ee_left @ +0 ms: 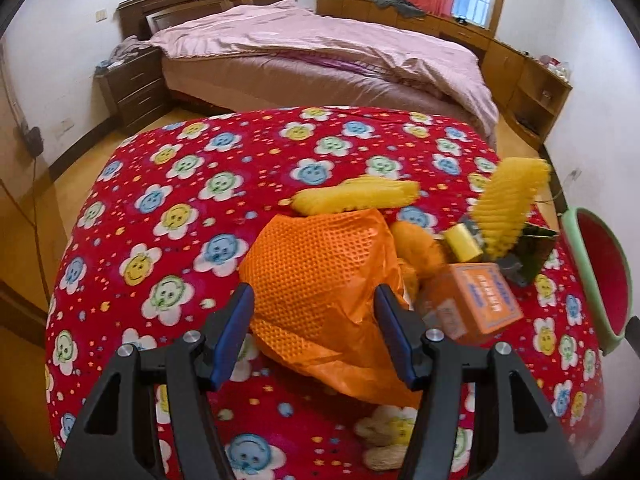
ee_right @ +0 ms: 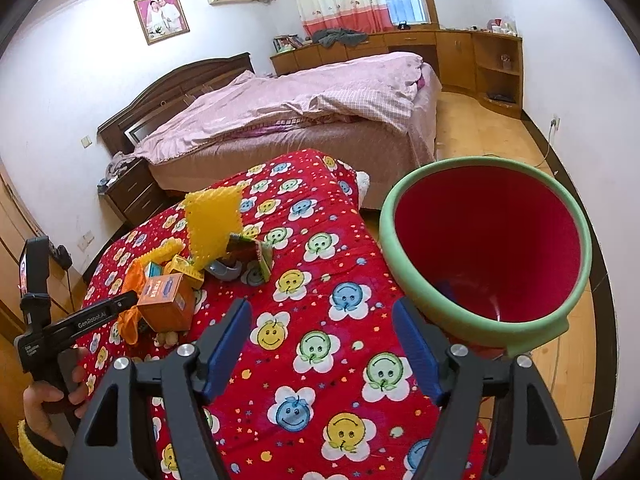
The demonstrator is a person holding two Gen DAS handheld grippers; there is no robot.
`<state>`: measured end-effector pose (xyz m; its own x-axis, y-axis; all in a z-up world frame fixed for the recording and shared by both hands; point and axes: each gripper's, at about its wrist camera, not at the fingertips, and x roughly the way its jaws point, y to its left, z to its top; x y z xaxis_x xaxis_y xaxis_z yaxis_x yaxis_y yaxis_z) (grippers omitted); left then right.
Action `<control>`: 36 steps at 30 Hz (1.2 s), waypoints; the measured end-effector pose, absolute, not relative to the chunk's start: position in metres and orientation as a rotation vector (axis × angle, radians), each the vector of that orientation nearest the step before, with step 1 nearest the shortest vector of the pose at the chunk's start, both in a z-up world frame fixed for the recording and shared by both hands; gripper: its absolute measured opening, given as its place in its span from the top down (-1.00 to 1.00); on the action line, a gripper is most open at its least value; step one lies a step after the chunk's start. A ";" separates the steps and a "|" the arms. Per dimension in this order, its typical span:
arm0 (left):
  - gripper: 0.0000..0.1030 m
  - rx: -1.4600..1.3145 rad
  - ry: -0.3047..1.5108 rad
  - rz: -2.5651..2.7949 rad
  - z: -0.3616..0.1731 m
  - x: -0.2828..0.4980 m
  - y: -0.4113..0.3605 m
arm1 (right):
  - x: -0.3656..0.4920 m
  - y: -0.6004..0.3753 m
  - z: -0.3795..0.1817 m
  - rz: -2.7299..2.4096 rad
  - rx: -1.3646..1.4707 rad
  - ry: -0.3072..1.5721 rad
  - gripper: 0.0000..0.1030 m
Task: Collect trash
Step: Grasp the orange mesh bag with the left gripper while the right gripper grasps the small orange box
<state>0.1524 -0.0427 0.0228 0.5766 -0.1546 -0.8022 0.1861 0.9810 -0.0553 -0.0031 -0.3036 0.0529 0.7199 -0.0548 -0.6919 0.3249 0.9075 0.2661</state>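
Your left gripper point(ee_left: 316, 336) stands spread around the crumpled orange wrapper point(ee_left: 320, 280), pads not pressing; only the right wrist view shows your right gripper point(ee_right: 322, 344) spread and empty over bare blanket point(ee_right: 320, 280). The orange box point(ee_left: 476, 300) and yellow foam nets point(ee_left: 512, 208) crowd the wrapper's right. The green-rimmed bin point(ee_right: 484, 256) stands off the blanket's right edge.

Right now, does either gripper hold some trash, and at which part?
Nothing is held. The left gripper stands open around the orange mesh wrapper, pads apart from it. The right gripper is open over the red blanket.
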 end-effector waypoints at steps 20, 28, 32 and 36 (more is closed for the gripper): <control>-0.22 -0.069 0.986 -0.106 -0.004 0.169 0.003 | 0.024 -0.274 0.041 -0.156 0.346 0.798 -0.46; 0.27 -0.084 0.964 -0.140 -0.003 0.167 0.013 | 0.037 -0.255 0.042 -0.112 0.326 0.805 -0.46; 0.61 -0.140 0.965 -0.165 0.001 0.166 0.023 | 0.046 -0.240 0.042 -0.080 0.317 0.808 -0.46; 0.68 -0.169 0.942 -0.184 0.010 0.154 0.028 | 0.055 -0.226 0.042 -0.039 0.308 0.810 -0.46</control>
<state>0.1540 0.0276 0.0098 0.5748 -0.2296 -0.7854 0.0830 0.9712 -0.2232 0.0551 -0.2257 0.0416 0.6910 0.0828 -0.7181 0.1518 0.9546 0.2562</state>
